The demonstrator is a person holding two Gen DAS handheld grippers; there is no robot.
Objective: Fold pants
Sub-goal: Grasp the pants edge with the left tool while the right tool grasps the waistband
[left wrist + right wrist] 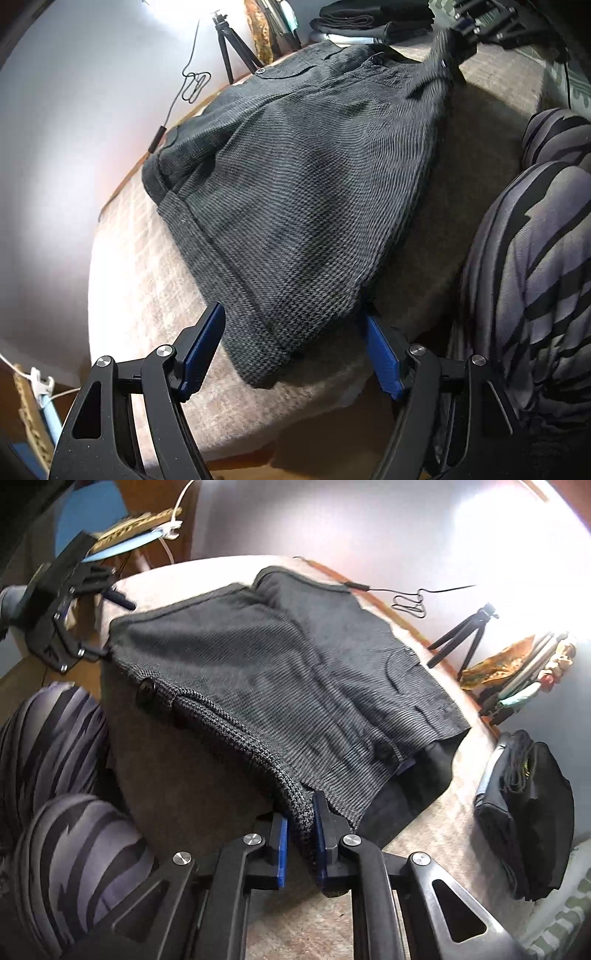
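Note:
Dark grey checked pants (295, 192) lie folded on a round beige-covered table (147, 295). My left gripper (295, 347) is open, its blue pads (205, 343) on either side of the leg-end corner of the pants. My right gripper (300, 834) is shut on the waistband corner of the pants (280, 686), lifting it slightly. The right gripper shows in the left wrist view (461, 33) at the far end, holding the waistband. The left gripper shows in the right wrist view (62, 627) at the far left edge of the pants.
A stack of folded dark clothes (532, 823) sits on the table at the right; it also shows in the left wrist view (369, 18). A small tripod (465, 635) and a cable (188, 85) lie beyond the table. The person's striped legs (535, 295) are close to the table edge.

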